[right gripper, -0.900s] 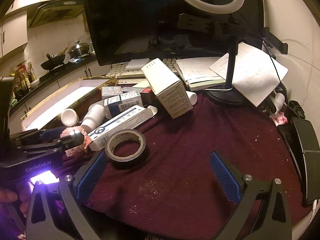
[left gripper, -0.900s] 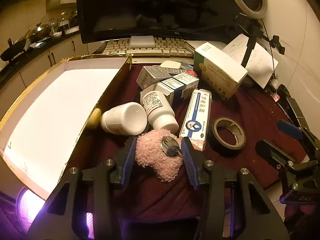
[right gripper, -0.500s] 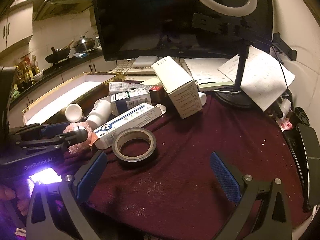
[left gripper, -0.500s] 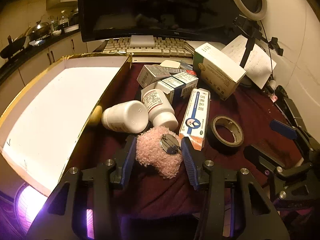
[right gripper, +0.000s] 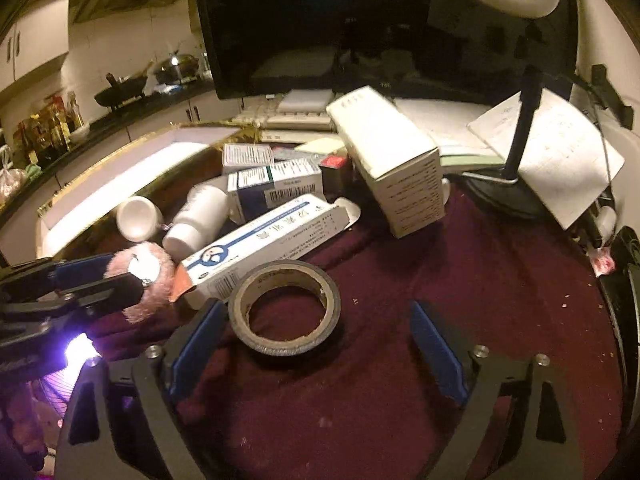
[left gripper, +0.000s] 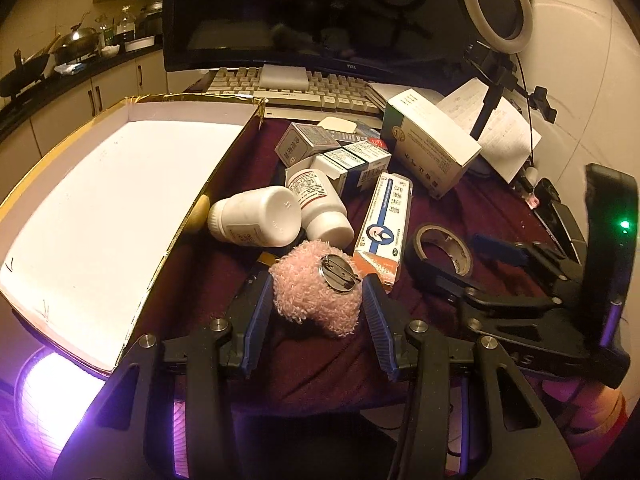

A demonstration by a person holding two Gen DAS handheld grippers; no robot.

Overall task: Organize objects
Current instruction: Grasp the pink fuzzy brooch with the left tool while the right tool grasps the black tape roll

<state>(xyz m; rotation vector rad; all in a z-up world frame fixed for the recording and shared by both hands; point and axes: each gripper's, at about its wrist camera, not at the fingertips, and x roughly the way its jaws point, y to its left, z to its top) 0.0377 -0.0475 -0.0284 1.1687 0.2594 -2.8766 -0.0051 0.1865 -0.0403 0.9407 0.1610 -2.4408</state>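
The left gripper [left gripper: 316, 294] fingers pinch the pink fluffy toy [left gripper: 314, 288] on the table [right gripper: 460, 288], beside the bottles. The right gripper [right gripper: 316, 346] fingers are spread wide around the tape [right gripper: 285, 316].

Home desk next to a kitchen: monitor [left gripper: 304, 12], keyboard [left gripper: 304, 92] and ring light [left gripper: 496, 4] on the tabletop [right gripper: 460, 280], wok [right gripper: 120, 90] and cabinets [left gripper: 80, 108] behind
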